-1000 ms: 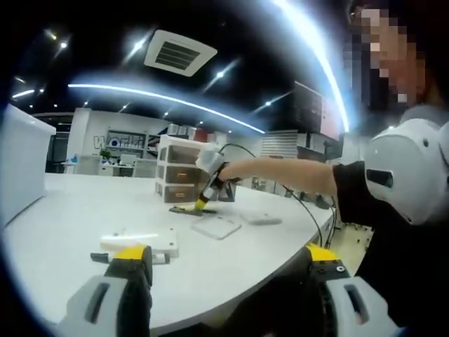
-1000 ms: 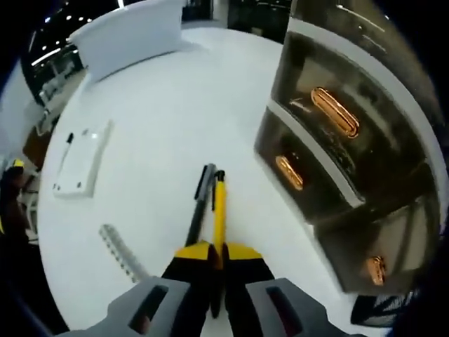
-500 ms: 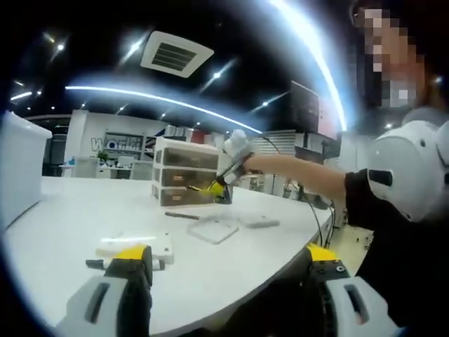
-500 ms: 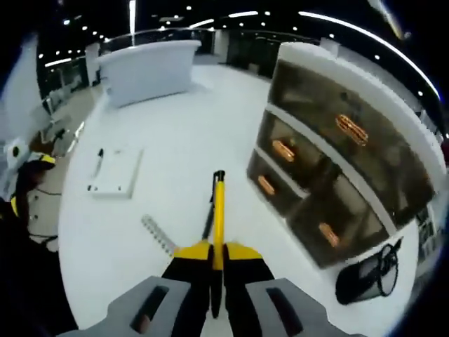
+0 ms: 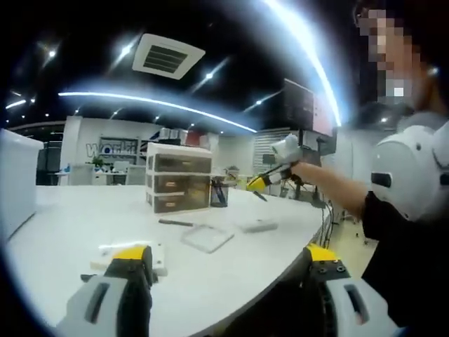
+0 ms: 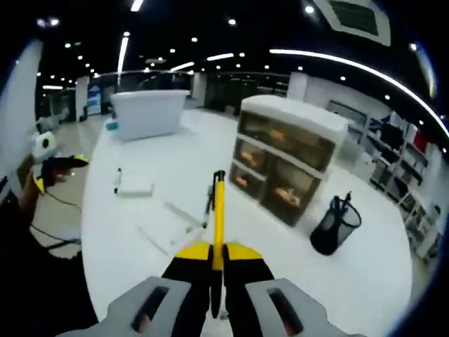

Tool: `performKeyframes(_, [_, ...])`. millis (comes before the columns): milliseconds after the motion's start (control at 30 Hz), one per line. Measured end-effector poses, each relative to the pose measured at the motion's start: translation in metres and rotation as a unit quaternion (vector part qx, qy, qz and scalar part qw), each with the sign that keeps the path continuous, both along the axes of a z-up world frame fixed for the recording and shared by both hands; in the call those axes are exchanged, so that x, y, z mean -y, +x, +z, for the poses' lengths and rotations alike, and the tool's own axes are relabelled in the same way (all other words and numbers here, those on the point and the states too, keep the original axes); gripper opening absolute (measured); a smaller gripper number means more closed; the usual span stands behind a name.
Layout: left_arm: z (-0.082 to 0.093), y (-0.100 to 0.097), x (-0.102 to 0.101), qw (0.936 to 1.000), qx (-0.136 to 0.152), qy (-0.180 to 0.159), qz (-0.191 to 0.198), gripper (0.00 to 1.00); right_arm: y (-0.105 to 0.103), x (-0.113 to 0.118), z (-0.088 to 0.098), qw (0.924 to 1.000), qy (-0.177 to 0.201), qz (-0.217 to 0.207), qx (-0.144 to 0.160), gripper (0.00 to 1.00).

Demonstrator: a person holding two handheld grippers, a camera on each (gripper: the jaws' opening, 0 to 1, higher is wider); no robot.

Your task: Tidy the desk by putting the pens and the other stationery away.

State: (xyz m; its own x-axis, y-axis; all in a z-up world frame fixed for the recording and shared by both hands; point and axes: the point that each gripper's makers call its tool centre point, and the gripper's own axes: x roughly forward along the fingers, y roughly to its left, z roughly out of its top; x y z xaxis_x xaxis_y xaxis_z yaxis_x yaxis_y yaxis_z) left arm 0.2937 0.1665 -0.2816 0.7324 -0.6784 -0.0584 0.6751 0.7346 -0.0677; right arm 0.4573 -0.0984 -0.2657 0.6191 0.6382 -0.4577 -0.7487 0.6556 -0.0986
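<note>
Jaws on your left gripper (image 5: 224, 281) are spread wide with nothing between them, parked low over the near edge of the desk (image 5: 63, 239). In the left gripper view there's a white pad (image 5: 126, 254) right above the 11 o'clock jaw tip, a dark pen (image 5: 175, 222) lying further out, and the drawers (image 5: 178, 177) at about 11 o'clock with the black cup (image 5: 219, 194) just beside them. Your right gripper (image 5: 261, 183) shows at 1 o'clock, up in the air now; a second ago it was down on the desk by the drawers.

Over in the right gripper view, your jaws are pinched tight on the yellow pen (image 6: 219, 228), which sticks straight out toward 12 o'clock. Compared to a second ago the desk has dropped well away, so the pen's lifted clear. Drawers (image 6: 289, 168) sit at 1 o'clock, cup (image 6: 335, 225) at 3 o'clock. Pickup looks done, so I'd guess the cup is next.
</note>
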Motion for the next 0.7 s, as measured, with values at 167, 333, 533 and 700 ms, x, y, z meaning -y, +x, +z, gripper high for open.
performKeyframes(167, [0.002, -0.001, 0.008, 1.0, 0.003, 0.005, -0.005, 0.87, -0.018, 0.038, 0.002, 0.9971, 0.059, -0.043, 0.023, 0.04])
performKeyframes(333, [0.001, -0.001, 0.01, 1.0, 0.0, 0.008, -0.006, 0.87, -0.042, 0.072, -0.002, 0.9895, 0.105, -0.088, 0.046, 0.04])
performKeyframes(533, [0.001, 0.001, 0.009, 1.0, 0.0, 0.009, -0.003, 0.87, -0.075, 0.09, 0.003, 0.9766, 0.154, -0.125, 0.083, 0.04])
performKeyframes(700, [-0.003, 0.006, 0.01, 0.9999, -0.005, 0.009, -0.004, 0.87, -0.096, 0.083, 0.016, 0.9606, 0.204, -0.137, 0.129, 0.04])
